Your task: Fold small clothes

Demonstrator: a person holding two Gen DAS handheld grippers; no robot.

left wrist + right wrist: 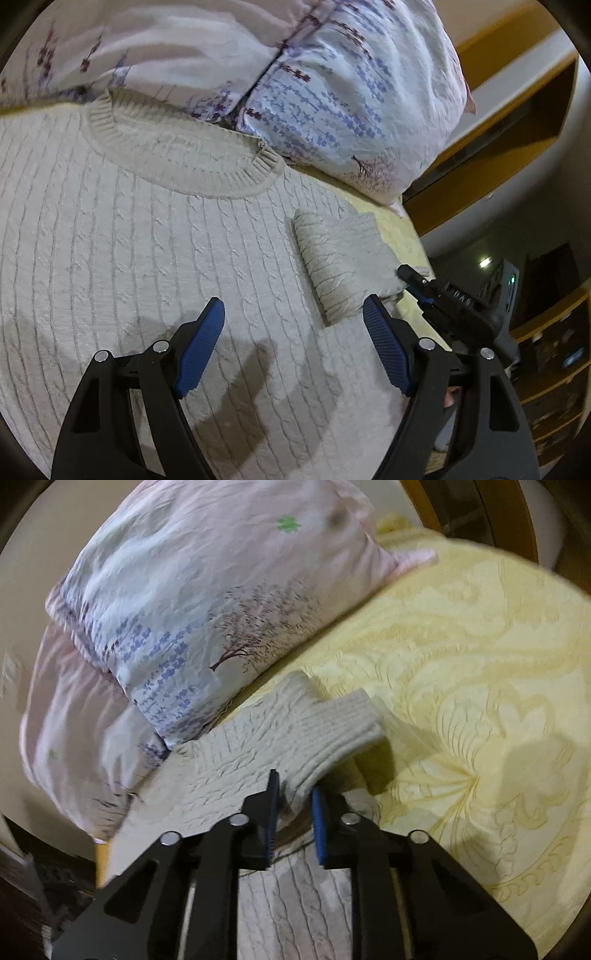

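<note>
1. The cream cable-knit sweater [147, 240] lies flat on the yellow bedspread [480, 701], collar by the pillows [332, 92].
2. The right gripper [293, 797] pinches the folded sleeve [314, 734]; the left gripper [291, 332] gapes empty above the body.
3. Risk: a shallow pinch may slip, letting the sleeve unfold.

I see yellow patterned bedspread [480, 672], 2 floral pillows [351, 122] against pale wall [22, 590], wooden shelving [554, 376] at right.
</note>
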